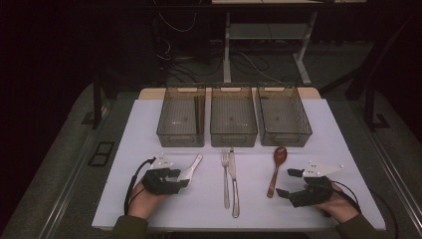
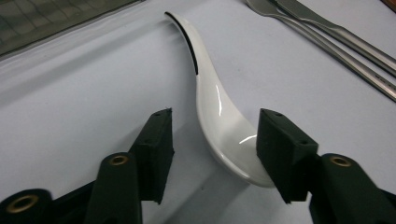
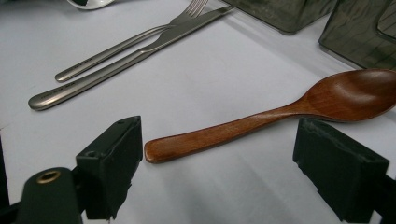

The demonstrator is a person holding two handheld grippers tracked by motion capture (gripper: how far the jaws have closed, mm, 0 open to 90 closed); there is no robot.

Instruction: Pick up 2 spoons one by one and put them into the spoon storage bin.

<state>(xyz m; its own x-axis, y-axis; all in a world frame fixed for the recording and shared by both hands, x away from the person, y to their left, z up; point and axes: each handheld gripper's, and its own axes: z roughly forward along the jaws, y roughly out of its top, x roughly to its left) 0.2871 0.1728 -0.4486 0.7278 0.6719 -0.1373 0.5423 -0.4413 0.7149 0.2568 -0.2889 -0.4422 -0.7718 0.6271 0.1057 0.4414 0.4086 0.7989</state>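
A white ceramic spoon [image 1: 192, 167] lies on the white table [image 1: 144, 129] at the left. My left gripper [image 1: 179, 178] is low over its bowl end. In the left gripper view the spoon's bowl [image 2: 219, 112] sits between the jaws of that gripper [image 2: 215, 119]. The right pad [image 2: 280, 149] is at the bowl's edge and the left pad [image 2: 156, 149] stands apart from it, so the gripper is open. A brown wooden spoon [image 1: 276, 168] lies at the right. My right gripper [image 1: 285, 182] stands wide open by its handle end [image 3: 187, 142], touching nothing.
A steel fork [image 1: 225, 179] and knife [image 1: 234, 185] lie side by side at the table's middle. Three dark see-through bins [image 1: 181, 117] [image 1: 233, 117] [image 1: 283, 117] stand in a row at the back; the left one holds dark sticks.
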